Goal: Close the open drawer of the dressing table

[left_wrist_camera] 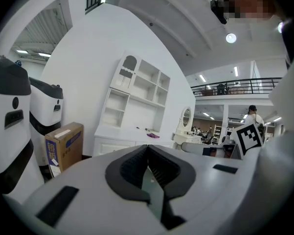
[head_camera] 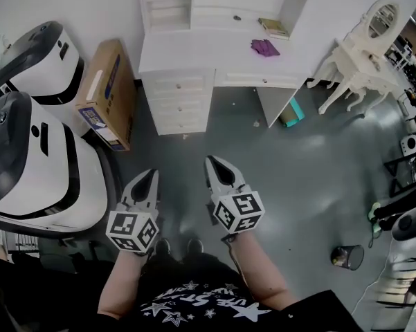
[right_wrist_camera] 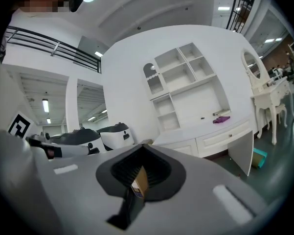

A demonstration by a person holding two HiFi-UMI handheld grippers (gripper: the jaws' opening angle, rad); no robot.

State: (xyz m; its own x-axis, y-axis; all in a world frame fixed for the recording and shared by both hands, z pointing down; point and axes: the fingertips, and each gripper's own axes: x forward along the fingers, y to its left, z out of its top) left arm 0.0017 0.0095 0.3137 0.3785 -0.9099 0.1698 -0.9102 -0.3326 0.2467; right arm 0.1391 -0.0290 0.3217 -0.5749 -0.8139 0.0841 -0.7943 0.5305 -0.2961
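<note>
Beyond a wide stretch of open grey floor (head_camera: pixel 284 178), the white dressing table (head_camera: pixel 214 57) stands against the wall with its drawer fronts (head_camera: pixel 178 95) flush and a cardboard box (head_camera: pixel 107 92) just beside its left edge. Well apart from it, the left claw (head_camera: pixel 151 174) and the right claw (head_camera: pixel 211 162) are both closed tight on nothing.

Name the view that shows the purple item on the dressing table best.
Head view: the purple item lies unobstructed on the dressing table, seen from above. The right gripper view shows it small and edge-on; the left gripper view, only a tiny speck.
</note>
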